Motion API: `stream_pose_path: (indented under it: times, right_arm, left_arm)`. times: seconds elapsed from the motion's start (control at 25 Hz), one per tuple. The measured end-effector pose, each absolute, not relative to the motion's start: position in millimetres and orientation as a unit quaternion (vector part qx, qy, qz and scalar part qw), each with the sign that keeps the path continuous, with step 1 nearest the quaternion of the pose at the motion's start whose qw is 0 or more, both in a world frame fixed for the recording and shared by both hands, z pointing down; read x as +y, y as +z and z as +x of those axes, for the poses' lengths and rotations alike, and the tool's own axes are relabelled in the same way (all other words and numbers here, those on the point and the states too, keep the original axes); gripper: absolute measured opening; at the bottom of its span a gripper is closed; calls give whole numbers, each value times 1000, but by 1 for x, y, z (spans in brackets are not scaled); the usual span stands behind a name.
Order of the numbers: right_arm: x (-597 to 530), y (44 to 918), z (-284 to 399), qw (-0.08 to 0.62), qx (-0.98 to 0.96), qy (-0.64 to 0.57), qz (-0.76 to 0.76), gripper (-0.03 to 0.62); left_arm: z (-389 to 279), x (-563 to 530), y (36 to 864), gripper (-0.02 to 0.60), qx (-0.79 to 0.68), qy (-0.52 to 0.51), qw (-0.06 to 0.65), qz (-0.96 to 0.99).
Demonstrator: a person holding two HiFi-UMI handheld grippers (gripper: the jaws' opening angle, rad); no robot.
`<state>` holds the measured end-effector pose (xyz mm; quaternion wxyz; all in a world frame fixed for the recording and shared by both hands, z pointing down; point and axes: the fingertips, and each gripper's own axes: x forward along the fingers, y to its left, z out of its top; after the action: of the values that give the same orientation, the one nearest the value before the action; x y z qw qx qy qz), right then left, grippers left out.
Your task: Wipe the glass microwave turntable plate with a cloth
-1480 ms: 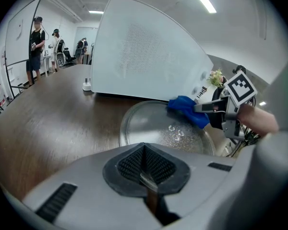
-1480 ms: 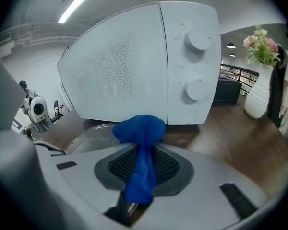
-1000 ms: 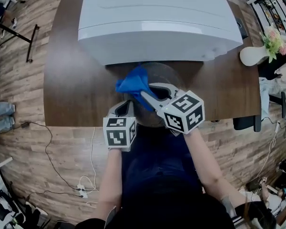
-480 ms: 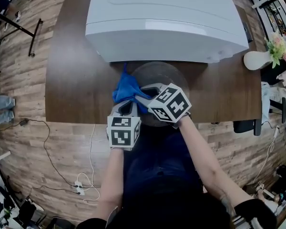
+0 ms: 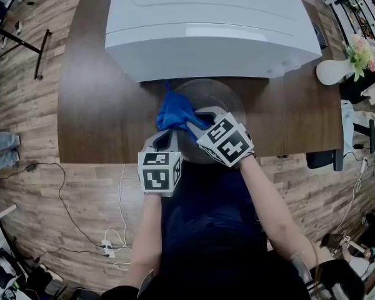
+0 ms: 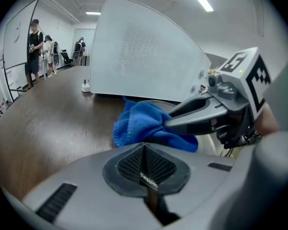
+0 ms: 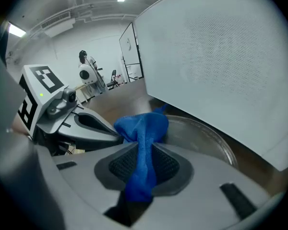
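1. Plate [image 5: 217, 95]: glass, round, head view. It lies on the brown table [image 5: 100, 105] in front of the white microwave [image 5: 206, 24]. Blue cloth [image 5: 174, 112] covers its left part.
2. Left gripper [image 5: 164, 140], left gripper view: jaws pressed together on the plate's near rim, cloth just beyond.
3. Right gripper [image 5: 192, 126], right gripper view: jaws clamped on the bunched cloth, over the plate.

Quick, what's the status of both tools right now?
Left tool: closed, apparently nipping the glass plate at its near rim.
Right tool: closed on the blue cloth.
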<state>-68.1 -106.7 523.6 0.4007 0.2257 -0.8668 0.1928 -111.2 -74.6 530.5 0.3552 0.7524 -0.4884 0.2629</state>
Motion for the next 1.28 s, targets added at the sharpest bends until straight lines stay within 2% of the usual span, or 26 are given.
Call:
stream_pose_path:
  times: [0.6, 1.0, 1.28]
  right_arm:
    - [-129, 522, 26, 395, -825, 217, 340, 72]
    - [-137, 516, 73, 433, -799, 180, 377, 72]
    - [-143, 509, 104, 435, -772, 174, 430, 74]
  left_arm:
    - [-111, -73, 531, 2, -488, 264, 356, 752]
    - [-110, -74, 531, 0, -487, 264, 359, 752]
    - [-109, -74, 531, 0, -486, 264, 358, 752]
